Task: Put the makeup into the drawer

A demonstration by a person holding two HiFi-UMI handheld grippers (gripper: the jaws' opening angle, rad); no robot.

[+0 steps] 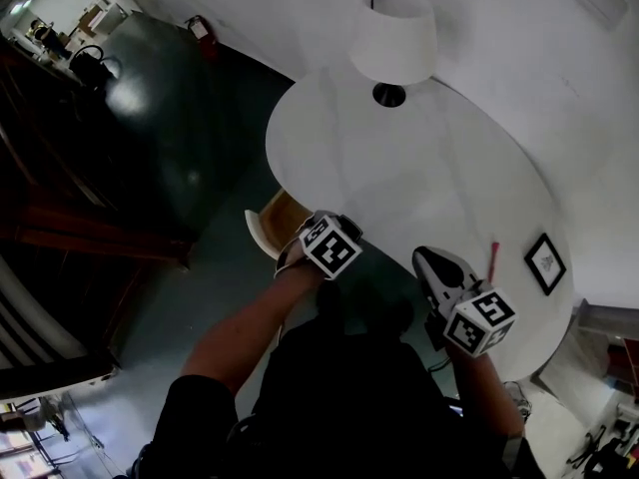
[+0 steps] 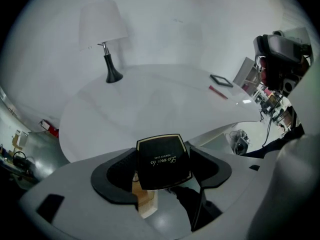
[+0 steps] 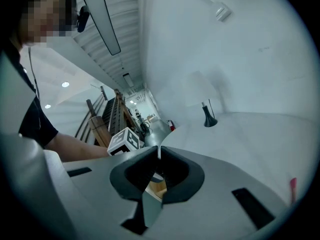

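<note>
The makeup, a flat black compact (image 2: pixel 164 163) with a thin gold border and gold lettering on its lid, is clamped between the jaws of the left gripper (image 2: pixel 163 154). The pads press on its two opposite edges and the lid tilts up toward the camera. It hangs off the near edge of the bench (image 1: pixel 399 178), above pale wood that shows through the gap under the jaws in the left gripper view. That wood looks like the drawer (image 1: pixel 272 224), which in the head view juts out open from under the bench's near edge. From these angles I cannot tell whether the compact is already inside the drawer or only above it.

The right gripper (image 3: pixel 159 156) is clenched on nothing, its jaws meeting tip to tip. It is held off the bench's near edge, just beside the left gripper, whose marker cube shows in the right gripper view.

On the bench, which is a white oval top, a lamp (image 1: pixel 392 36) with a white shade and black base stands at the far edge by the wall. A thin red stick (image 1: pixel 492 260) lies toward the bench's right end. A small black picture frame (image 1: pixel 545 263) lies flat just beside it, closer to that end's rim. The dark glossy floor (image 1: pixel 170 158) spreads out left of the bench.
</note>
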